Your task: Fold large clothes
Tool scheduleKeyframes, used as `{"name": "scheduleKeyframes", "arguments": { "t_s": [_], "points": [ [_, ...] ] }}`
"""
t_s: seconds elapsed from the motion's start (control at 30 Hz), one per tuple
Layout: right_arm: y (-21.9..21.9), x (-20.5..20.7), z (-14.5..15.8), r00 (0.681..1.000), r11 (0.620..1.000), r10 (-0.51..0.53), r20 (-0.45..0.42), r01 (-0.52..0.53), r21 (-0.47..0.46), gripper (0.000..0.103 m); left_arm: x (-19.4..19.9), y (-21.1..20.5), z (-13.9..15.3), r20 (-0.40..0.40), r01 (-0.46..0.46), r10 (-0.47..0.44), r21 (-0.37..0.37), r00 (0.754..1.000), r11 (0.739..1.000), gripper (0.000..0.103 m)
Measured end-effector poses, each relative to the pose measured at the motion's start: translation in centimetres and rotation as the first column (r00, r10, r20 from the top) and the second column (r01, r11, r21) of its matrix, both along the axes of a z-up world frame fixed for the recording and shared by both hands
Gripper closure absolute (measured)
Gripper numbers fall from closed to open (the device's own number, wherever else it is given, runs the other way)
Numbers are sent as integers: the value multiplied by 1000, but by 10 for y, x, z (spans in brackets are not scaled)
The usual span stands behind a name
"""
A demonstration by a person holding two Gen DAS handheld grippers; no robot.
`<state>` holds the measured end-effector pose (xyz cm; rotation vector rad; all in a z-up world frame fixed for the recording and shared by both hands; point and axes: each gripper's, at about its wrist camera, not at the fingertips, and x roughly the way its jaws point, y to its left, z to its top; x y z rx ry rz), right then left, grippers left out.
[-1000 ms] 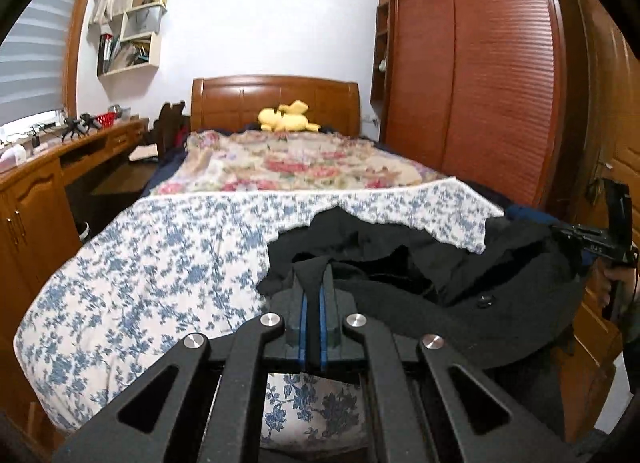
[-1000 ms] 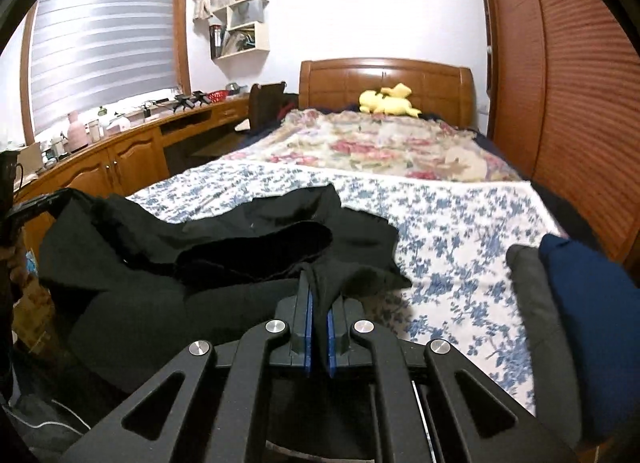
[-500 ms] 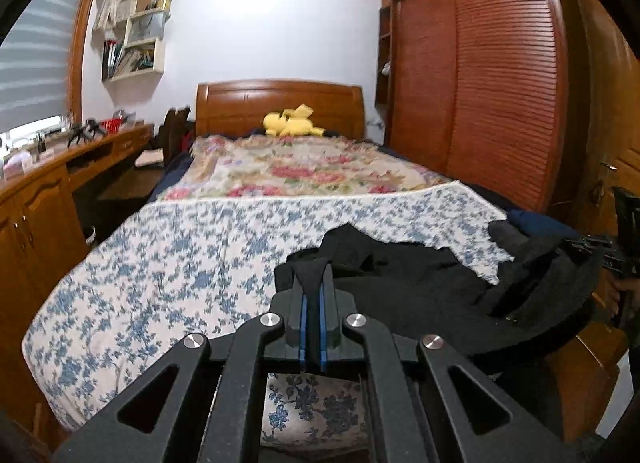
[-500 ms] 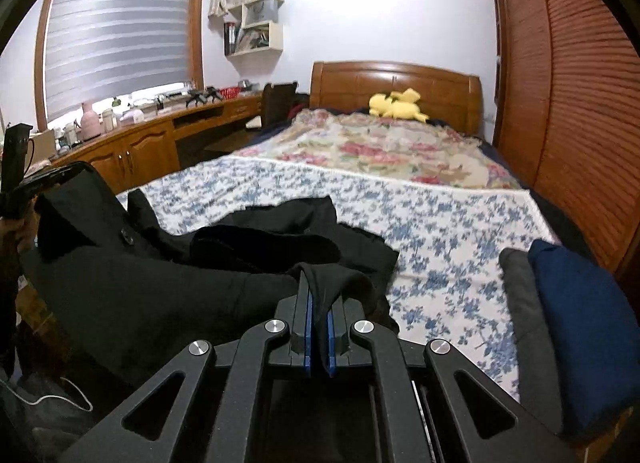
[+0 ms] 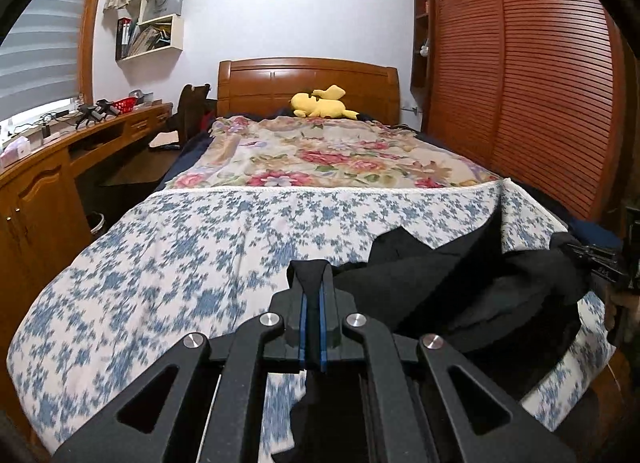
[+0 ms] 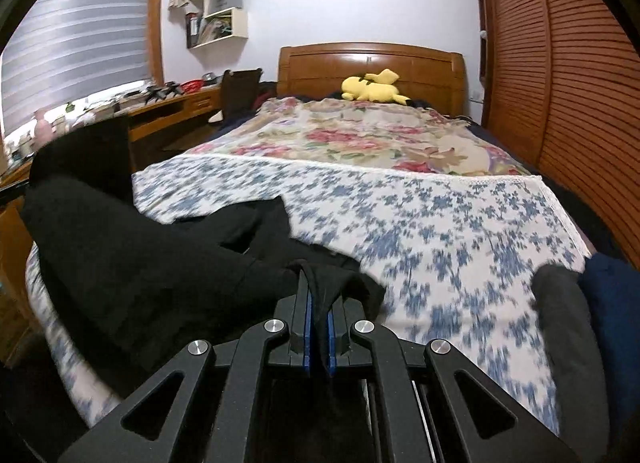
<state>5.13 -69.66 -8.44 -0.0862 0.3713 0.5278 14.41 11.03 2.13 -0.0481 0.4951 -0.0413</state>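
- The bed (image 5: 168,255) fills the middle of the room, its near half under a blue-flowered white sheet (image 5: 224,231).
- A rose-patterned spread (image 5: 320,161) covers the far half of the bed.
- A yellow plush toy (image 5: 320,103) lies at the head of the bed, against the wooden headboard (image 5: 308,77).
- A slatted wooden wardrobe (image 5: 520,95) stands along the bed's right side.
- A wooden desk (image 5: 48,167) runs along the bed's left side, under a window blind (image 6: 80,51).
- White wall shelves (image 5: 154,29) hang above, left of the headboard.
- Folded grey (image 6: 568,343) and navy (image 6: 612,303) clothes sit at the bed's near right corner.
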Motion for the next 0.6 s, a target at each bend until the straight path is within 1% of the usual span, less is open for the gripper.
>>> {"name": "scheduleKeyframes", "arguments": {
  "t_s": [0.1, 0.2, 0.33, 0.43, 0.6],
  "points": [
    [18, 29, 0, 1000, 1000, -12, 10, 12, -16, 98, 29, -1, 0, 13, -18, 17, 35, 1000, 999, 98],
    [36, 56, 0, 999, 999, -36, 16, 37, -35, 98, 51, -1, -3, 21, -28, 27, 39, 999, 999, 98],
    [54, 75, -7, 998, 996, -58, 8, 58, -63, 98, 80, 3, -16, 12, -27, 26, 23, 1000, 999, 98],
    [64, 84, -14, 997, 994, -70, -12, 68, -87, 98, 93, 1, -29, -3, -13, 13, 18, 1000, 1000, 98],
    [79, 88, -19, 997, 989, -73, -27, 69, -127, 98, 102, -5, -48, -17, 8, -7, 22, 1000, 1000, 98]
  ]
}}
